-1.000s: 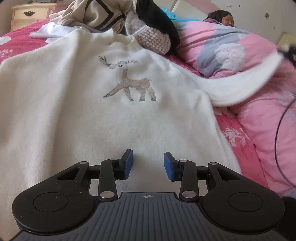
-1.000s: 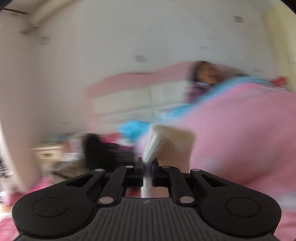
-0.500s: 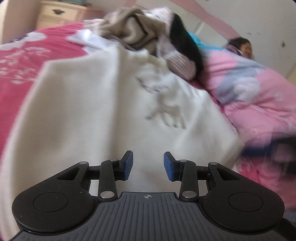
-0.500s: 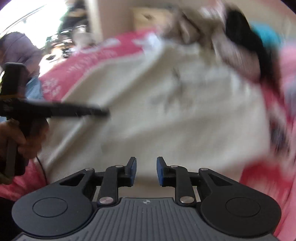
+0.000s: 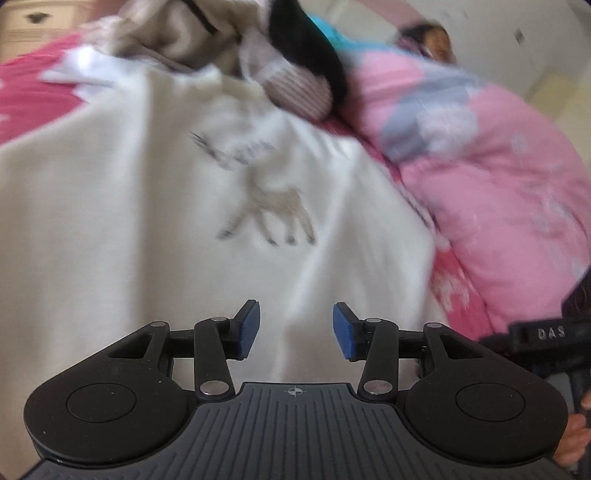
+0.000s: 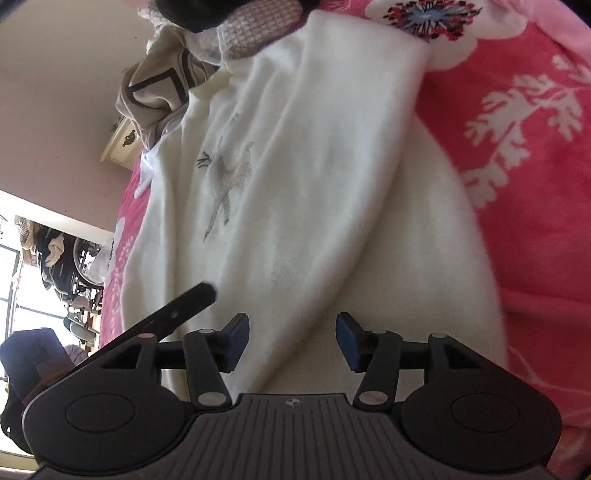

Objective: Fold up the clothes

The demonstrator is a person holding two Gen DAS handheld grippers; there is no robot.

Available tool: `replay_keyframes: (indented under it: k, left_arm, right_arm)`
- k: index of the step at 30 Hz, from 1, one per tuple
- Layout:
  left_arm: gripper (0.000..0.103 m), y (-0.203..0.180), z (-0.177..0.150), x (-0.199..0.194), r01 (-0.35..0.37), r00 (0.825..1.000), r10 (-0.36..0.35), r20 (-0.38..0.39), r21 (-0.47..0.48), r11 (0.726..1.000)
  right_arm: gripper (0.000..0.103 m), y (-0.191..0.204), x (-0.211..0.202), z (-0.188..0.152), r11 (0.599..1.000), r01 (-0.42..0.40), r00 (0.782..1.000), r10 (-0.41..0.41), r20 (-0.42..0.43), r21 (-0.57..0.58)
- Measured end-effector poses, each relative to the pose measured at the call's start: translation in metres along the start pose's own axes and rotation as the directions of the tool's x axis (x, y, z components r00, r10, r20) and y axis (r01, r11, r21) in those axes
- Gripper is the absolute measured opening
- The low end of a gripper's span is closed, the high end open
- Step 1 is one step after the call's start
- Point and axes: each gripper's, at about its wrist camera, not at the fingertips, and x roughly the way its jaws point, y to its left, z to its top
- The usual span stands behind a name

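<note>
A cream sweater (image 5: 140,206) with a grey deer print (image 5: 266,199) lies spread on the bed. Its right sleeve (image 6: 332,177) lies folded over the body, running down toward the hem. My left gripper (image 5: 296,330) is open and empty, just above the sweater's lower part. My right gripper (image 6: 291,341) is open and empty, over the sweater's lower right part. In the right wrist view the left gripper's finger (image 6: 177,314) reaches in from the left.
A pile of other clothes (image 5: 207,40) lies beyond the sweater's collar. A pink quilt (image 5: 498,177) with a person under it lies to the right. The sheet is pink with white flowers (image 6: 524,122). A cream nightstand (image 5: 40,22) stands at the far left.
My right gripper let go of the sleeve, which now lies folded over the sweater's body, and opened wider. It swung down over the sweater. My left gripper stayed open and shifted a little.
</note>
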Motion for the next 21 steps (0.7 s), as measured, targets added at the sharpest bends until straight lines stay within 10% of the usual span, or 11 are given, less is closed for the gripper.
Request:
replay_keyframes:
  k: [4,8,12,21]
  left_arm:
    - [0.041,-0.008,0.008,0.027,-0.038,0.999,0.040,-0.024,0.078,0.996]
    - [0.023,-0.013,0.006,0.032,-0.040,0.999,0.040,0.003,0.110,0.993]
    - [0.004,-0.008,0.001,0.023,-0.012,0.998,0.011,0.065,0.015,1.000]
    - [0.003,0.012,-0.023,-0.041,0.013,0.978,0.044,0.202,-0.271,0.962]
  right_arm:
    - [0.050,0.005,-0.007,0.008,1.000,0.006,1.000,-0.006,0.020,-0.028]
    - [0.018,0.014,-0.012,0.006,0.996,0.029,0.999,-0.026,0.040,-0.085]
    - [0.012,0.021,-0.019,0.008,0.991,0.022,0.998,-0.014,0.060,-0.130]
    - [0.012,0.068,-0.034,-0.014,0.897,-0.009,1.000,0.001,-0.018,-0.442]
